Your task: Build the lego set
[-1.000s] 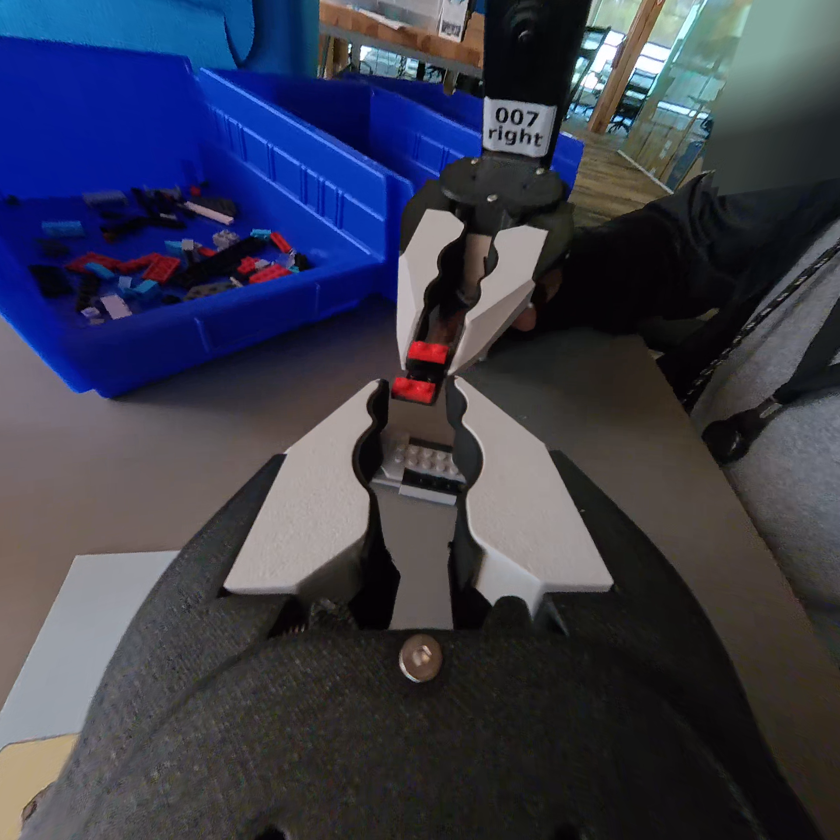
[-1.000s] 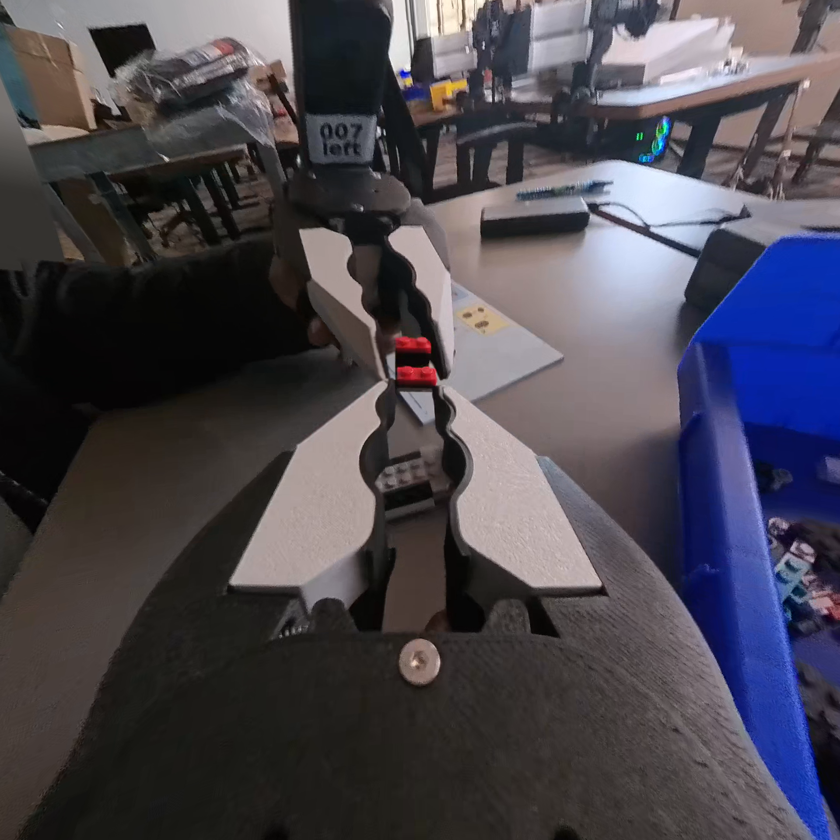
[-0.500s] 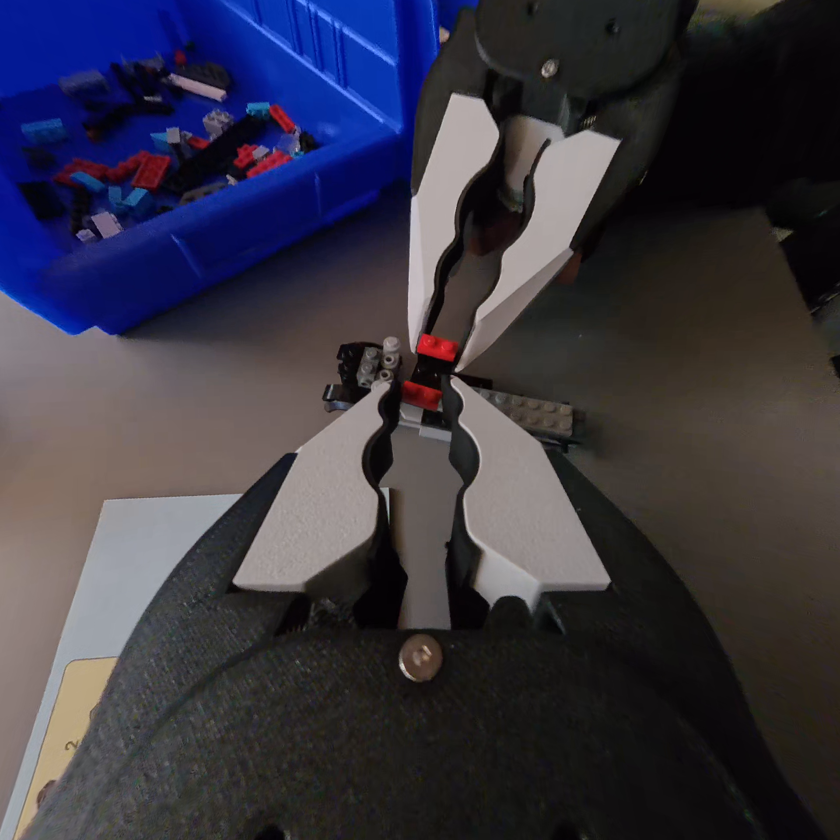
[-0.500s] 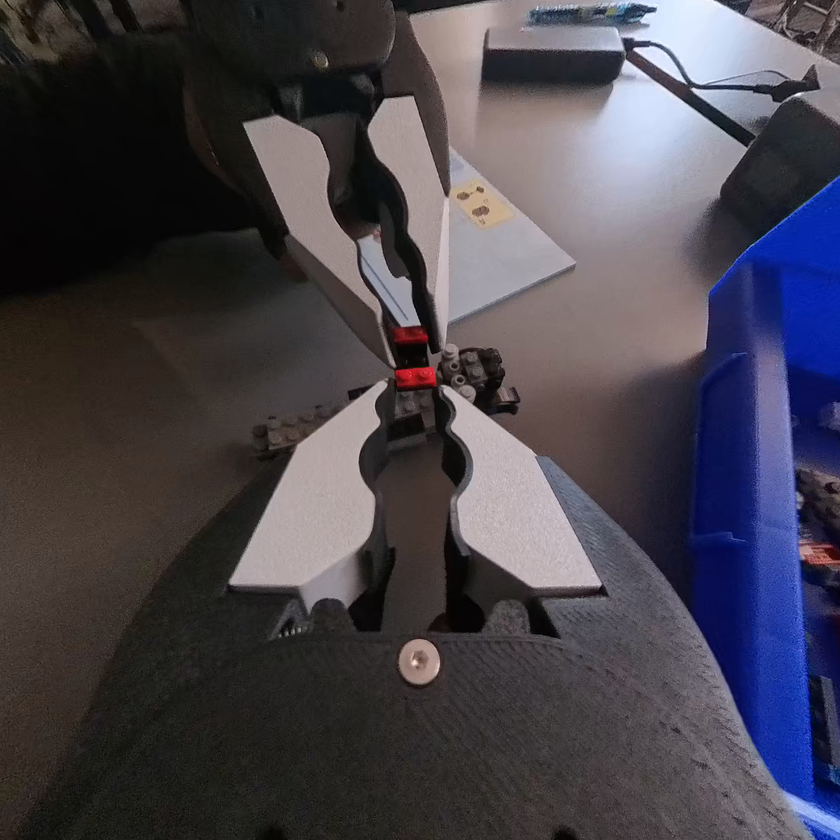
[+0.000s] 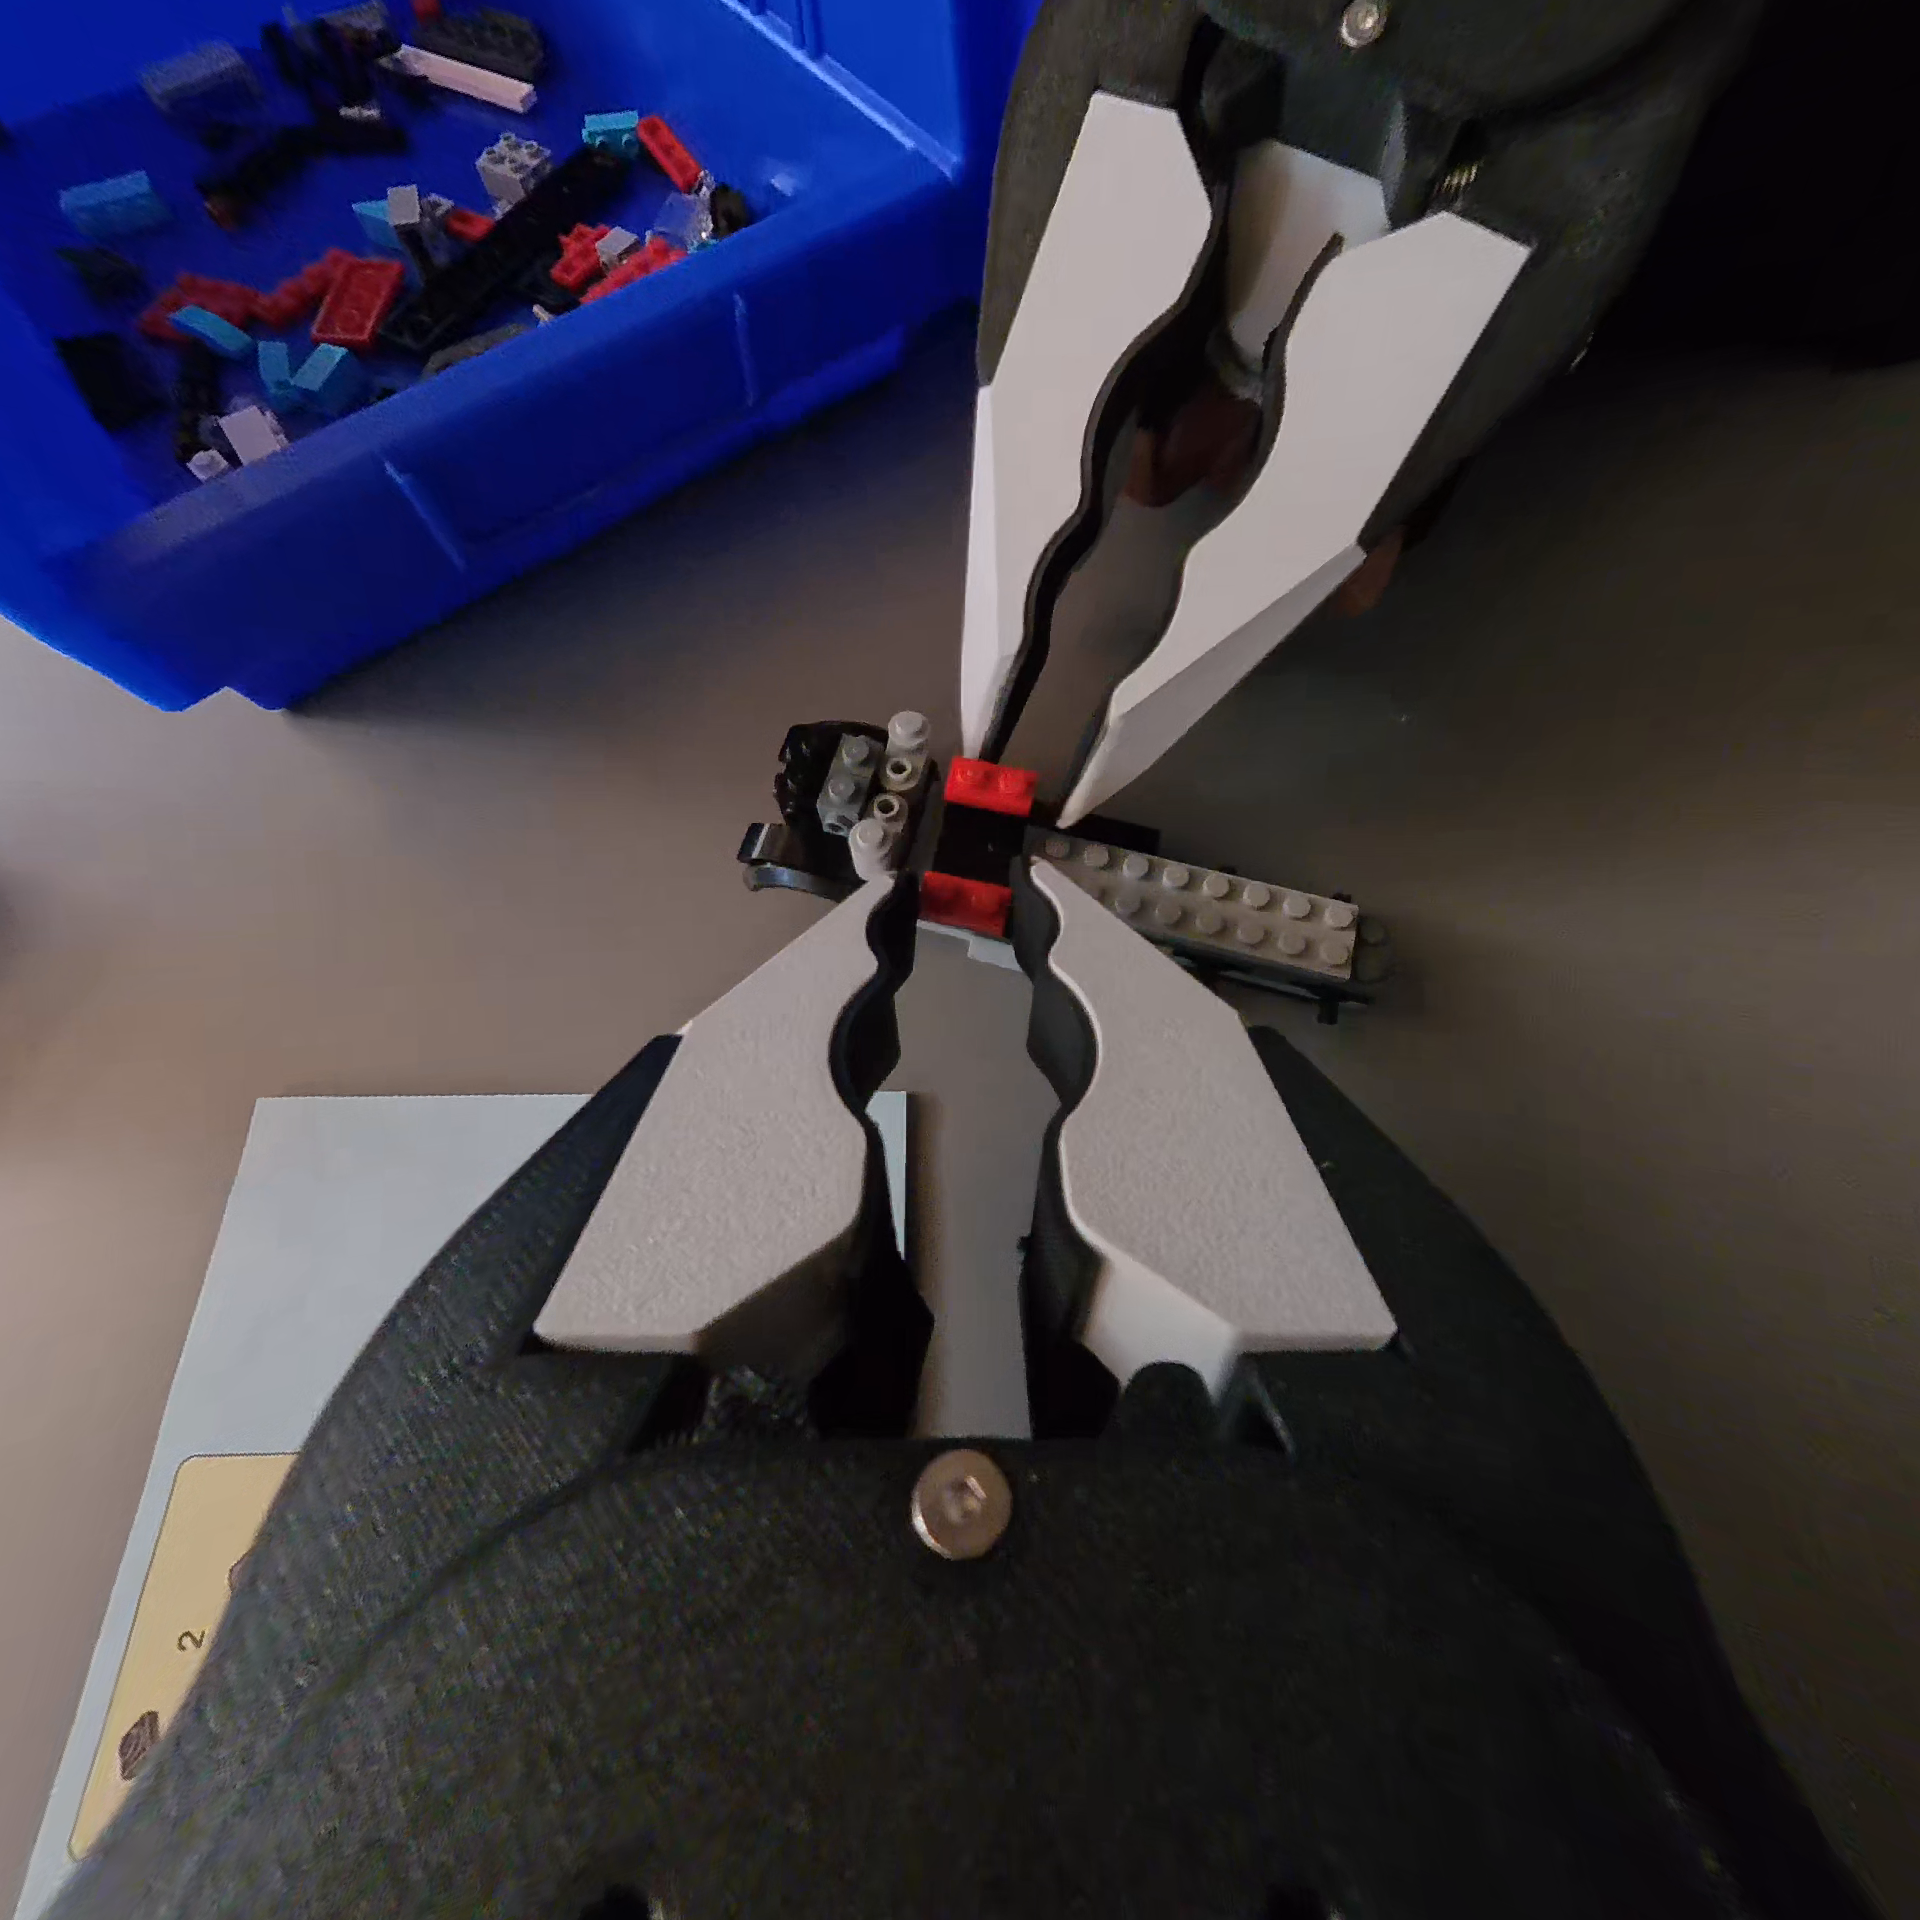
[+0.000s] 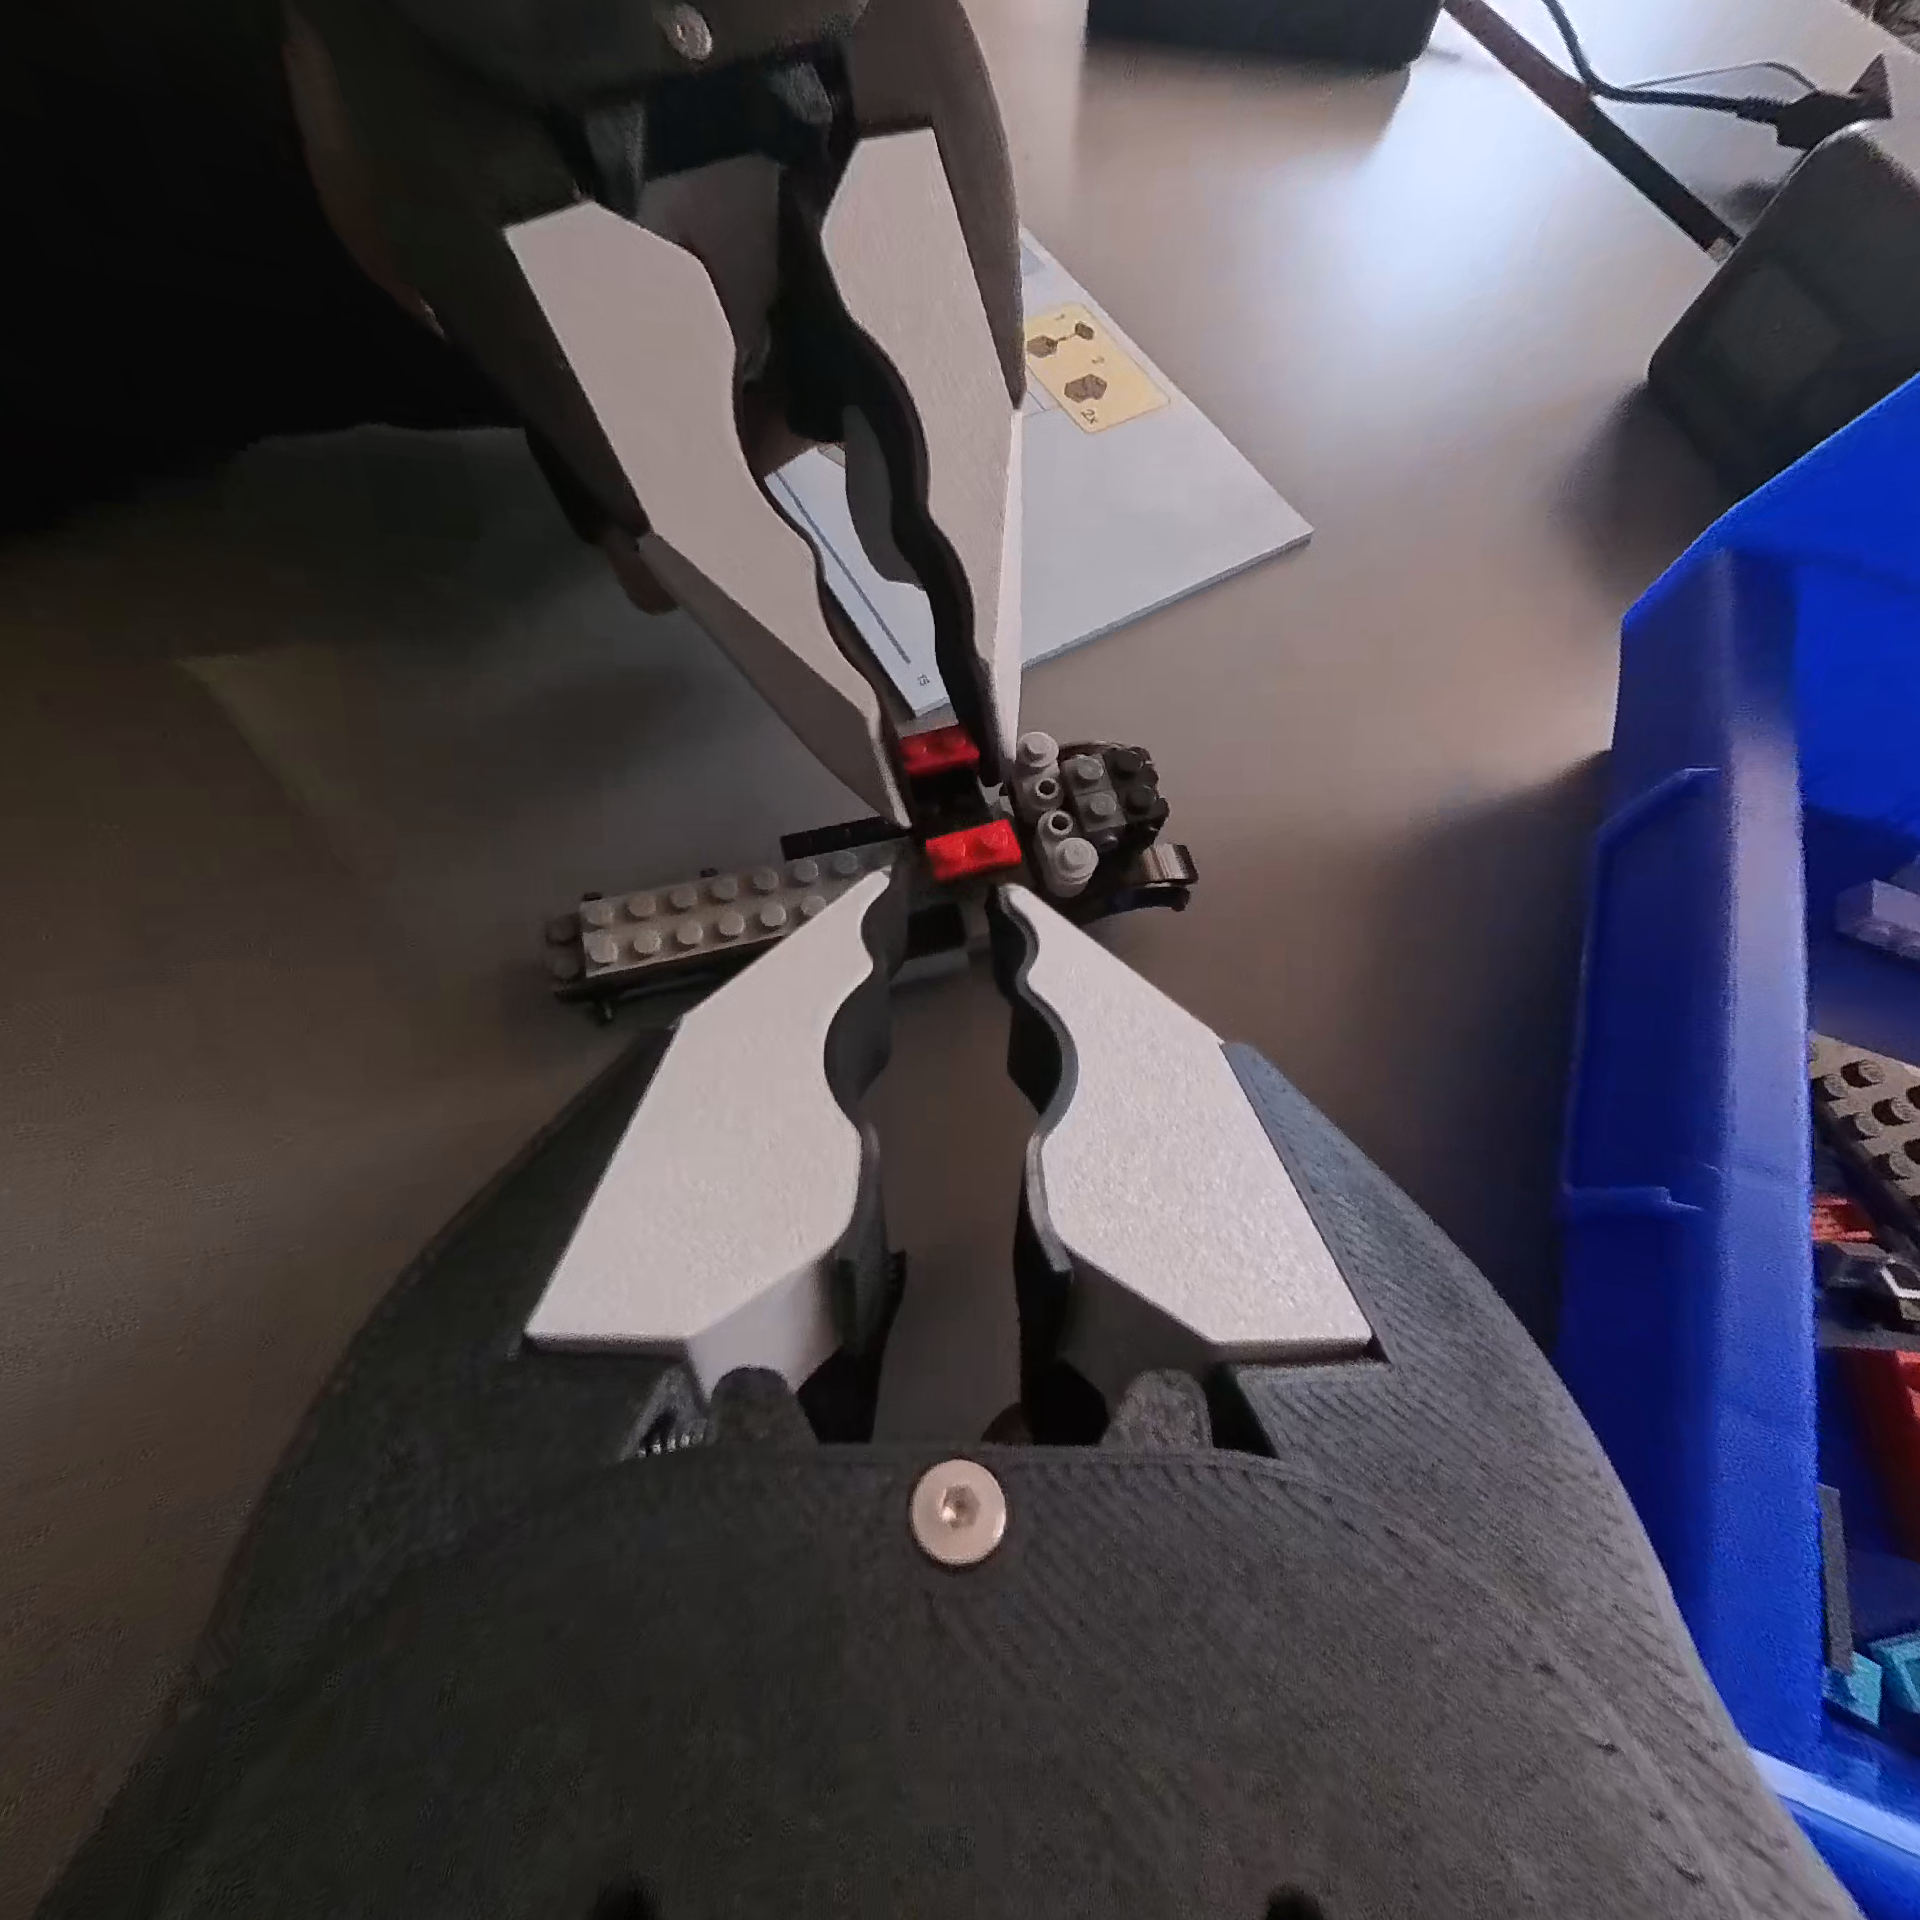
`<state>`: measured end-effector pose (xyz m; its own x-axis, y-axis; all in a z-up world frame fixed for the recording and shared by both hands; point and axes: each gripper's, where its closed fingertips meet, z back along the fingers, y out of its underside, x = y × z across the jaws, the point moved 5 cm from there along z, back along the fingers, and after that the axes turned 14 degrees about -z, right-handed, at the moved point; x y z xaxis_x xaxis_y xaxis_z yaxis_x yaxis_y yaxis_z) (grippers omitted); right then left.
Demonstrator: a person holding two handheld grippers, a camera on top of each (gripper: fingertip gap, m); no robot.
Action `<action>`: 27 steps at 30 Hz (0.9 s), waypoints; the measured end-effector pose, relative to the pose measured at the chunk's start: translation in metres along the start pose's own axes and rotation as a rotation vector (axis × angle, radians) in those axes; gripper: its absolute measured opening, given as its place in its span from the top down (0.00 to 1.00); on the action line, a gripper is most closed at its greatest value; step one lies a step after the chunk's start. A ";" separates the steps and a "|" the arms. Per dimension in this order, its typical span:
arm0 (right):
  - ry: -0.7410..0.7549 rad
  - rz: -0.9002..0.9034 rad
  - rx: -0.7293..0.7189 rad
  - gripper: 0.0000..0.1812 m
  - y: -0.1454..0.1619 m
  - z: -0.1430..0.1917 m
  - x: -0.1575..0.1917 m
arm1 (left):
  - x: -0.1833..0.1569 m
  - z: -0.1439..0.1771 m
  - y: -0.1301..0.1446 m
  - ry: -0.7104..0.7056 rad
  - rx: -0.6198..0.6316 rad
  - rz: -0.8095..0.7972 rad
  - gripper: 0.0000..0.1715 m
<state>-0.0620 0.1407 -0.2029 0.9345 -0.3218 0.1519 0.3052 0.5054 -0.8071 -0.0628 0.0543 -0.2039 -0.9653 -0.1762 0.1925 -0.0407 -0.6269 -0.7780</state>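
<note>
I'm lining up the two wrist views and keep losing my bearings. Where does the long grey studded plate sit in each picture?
Left wrist view: long grey studded plate lies right of centre, running right from the red bricks.
Right wrist view: the plate lies left of centre, running left from them.
Shared landmark: the grey stud cluster on the model's opposite end.

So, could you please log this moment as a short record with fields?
left gripper: shut on a small sub-assembly with two red plates
right gripper: shut on the same sub-assembly from the opposite side
model: grey studded plate with black and grey parts, lying on the table under the sub-assembly
parts bin: blue, holds loose bricks
instruction sheet: flat on table
</note>
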 end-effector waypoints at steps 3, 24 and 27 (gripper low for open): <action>-0.001 -0.003 -0.006 0.91 0.000 0.001 0.000 | 0.000 0.000 0.000 -0.001 0.003 0.001 0.89; -0.005 -0.021 -0.003 0.89 0.000 0.001 -0.002 | 0.001 0.000 -0.006 -0.014 -0.029 0.044 0.83; -0.006 -0.023 -0.002 0.89 0.000 0.001 -0.002 | 0.001 0.002 -0.006 -0.016 -0.029 0.046 0.82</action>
<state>-0.0635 0.1421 -0.2029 0.9282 -0.3287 0.1742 0.3267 0.4960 -0.8046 -0.0632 0.0564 -0.1976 -0.9620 -0.2168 0.1659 -0.0043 -0.5956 -0.8032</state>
